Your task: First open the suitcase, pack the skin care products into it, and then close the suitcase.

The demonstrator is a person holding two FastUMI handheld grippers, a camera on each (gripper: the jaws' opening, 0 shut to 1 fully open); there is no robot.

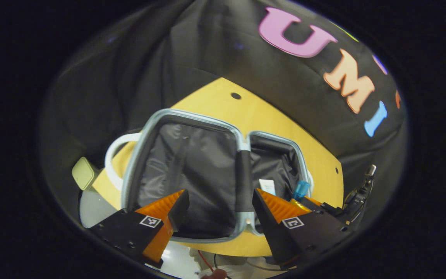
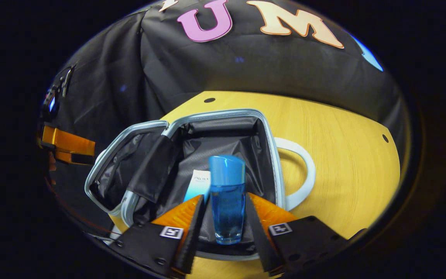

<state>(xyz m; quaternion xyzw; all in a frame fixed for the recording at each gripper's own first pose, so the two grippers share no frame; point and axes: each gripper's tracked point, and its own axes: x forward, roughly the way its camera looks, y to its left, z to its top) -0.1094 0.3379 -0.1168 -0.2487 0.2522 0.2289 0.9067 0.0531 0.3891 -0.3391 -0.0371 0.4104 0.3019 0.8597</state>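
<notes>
**Blue bottle hanging over the open suitcase**

Blue glass or plastic, the bottle [image 2: 227,197] is standing upright between the fingers of the right gripper [image 2: 226,226] at lower centre of the right gripper view; both fingers appear to be pressing on its sides, so this gripper is pinching it; its long axis is running vertically, cap uppermost. Directly behind and beneath it, the suitcase [image 2: 269,155] is lying open on the wooden table [image 2: 343,147], dark lining exposed; a white tube [image 2: 198,186] is already resting inside, just left of the bottle; judged from this, the coming move is a short lowering into that same compartment.

In the left gripper view, the left gripper [image 1: 219,211] is spread wide and holding nothing; it is pointing at the hinge strip between the two halves, with the bottle and right gripper at lower right of the frame; the right hand is plainly the nearer one.

Writing: small print is showing on the tube, too small to be read; no brand is legible on the bottle.
</notes>
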